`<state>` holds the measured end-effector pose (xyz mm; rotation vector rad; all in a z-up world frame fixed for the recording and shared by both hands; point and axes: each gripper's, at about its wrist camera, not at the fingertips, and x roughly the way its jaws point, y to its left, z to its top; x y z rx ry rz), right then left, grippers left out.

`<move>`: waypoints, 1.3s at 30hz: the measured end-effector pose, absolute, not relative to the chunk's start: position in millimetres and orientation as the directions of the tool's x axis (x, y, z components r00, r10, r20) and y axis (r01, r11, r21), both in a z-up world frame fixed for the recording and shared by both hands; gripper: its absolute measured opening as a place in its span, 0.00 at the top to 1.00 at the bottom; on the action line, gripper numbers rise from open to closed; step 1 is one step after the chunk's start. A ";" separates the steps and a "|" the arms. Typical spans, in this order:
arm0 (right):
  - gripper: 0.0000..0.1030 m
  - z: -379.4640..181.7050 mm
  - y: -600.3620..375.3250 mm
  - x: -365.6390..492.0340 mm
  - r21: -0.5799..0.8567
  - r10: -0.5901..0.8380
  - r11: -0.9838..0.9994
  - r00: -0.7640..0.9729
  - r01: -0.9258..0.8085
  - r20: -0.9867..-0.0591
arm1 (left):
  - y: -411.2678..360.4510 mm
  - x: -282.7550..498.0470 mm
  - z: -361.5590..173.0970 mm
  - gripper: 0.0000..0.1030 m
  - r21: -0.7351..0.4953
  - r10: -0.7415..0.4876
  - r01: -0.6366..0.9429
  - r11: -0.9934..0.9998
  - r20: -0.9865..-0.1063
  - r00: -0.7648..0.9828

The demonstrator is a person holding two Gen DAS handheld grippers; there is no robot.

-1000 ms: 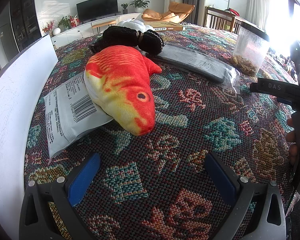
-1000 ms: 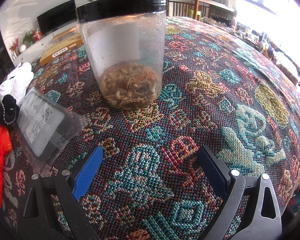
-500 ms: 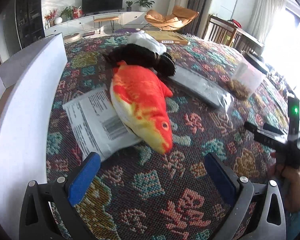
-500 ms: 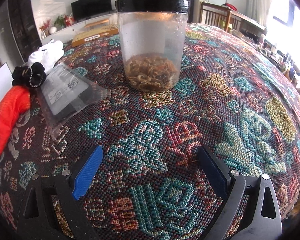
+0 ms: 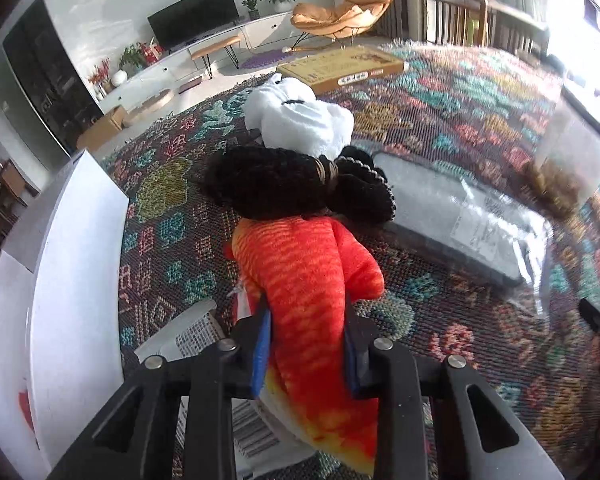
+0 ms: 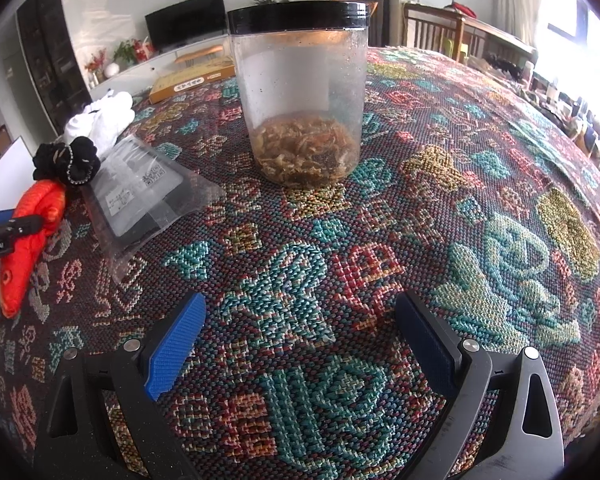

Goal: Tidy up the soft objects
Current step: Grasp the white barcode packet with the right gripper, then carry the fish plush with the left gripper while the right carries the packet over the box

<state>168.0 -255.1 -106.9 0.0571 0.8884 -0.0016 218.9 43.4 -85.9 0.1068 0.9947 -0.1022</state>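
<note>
**Ana:** Left tool (image 5: 306, 344) is pinching the plush fish (image 5: 308, 280) across its body, blue pads pressed into the orange fabric on both sides. Right tool (image 6: 300, 344) hangs spread wide over the bare patterned tabletop (image 6: 480, 208), holding nothing.

**Ben:** Biggest first, then: where does everything sit on that tabletop?

**Ana:** A white board (image 5: 72, 264) stands along the left edge. The fish lies near it, partly over a white mailer bag (image 5: 192, 332), with its far end touching a black plush (image 5: 272, 188). Behind that sits a white plush (image 5: 300, 116), and to the right a clear-bagged grey packet (image 5: 460, 216). A black-lidded plastic jar (image 6: 302, 92) of dried bits stands well apart, straight ahead of the right tool.

**Ben:** How will the fish handle?

**Ana:** My guess is light and squashy. The fabric dents under the pads, so the grip should hold, but the free ends will likely droop and swing. Mid-body, where it is held now, looks the sensible place. It may drag the mailer bag along, since it rests on it.

**Ben:** Any writing?

**Ana:** The mailer bag shows a barcode and print too small to read. The grey packet has a label, also illegible. From the right wrist view, the left tool's side carries letters ending "Robot.AI"; the start is cut off.
</note>
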 end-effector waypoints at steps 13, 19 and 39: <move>0.09 -71.9 23.1 198.8 0.220 0.424 0.859 0.401 -0.463 -0.812 | 213.1 75.2 38.9 0.73 -0.238 -0.112 -0.053 0.970 -0.628 0.770; 0.41 -113.8 65.1 207.4 0.117 0.313 0.858 0.329 -0.500 -0.891 | 233.8 46.0 17.2 0.73 -0.264 -0.098 -0.102 0.959 -0.647 0.756; 0.45 -27.2 -364.9 186.8 0.065 -0.029 0.989 0.613 0.131 -0.790 | 183.0 57.9 -1.8 0.73 -0.333 -0.246 0.022 0.943 -0.650 0.719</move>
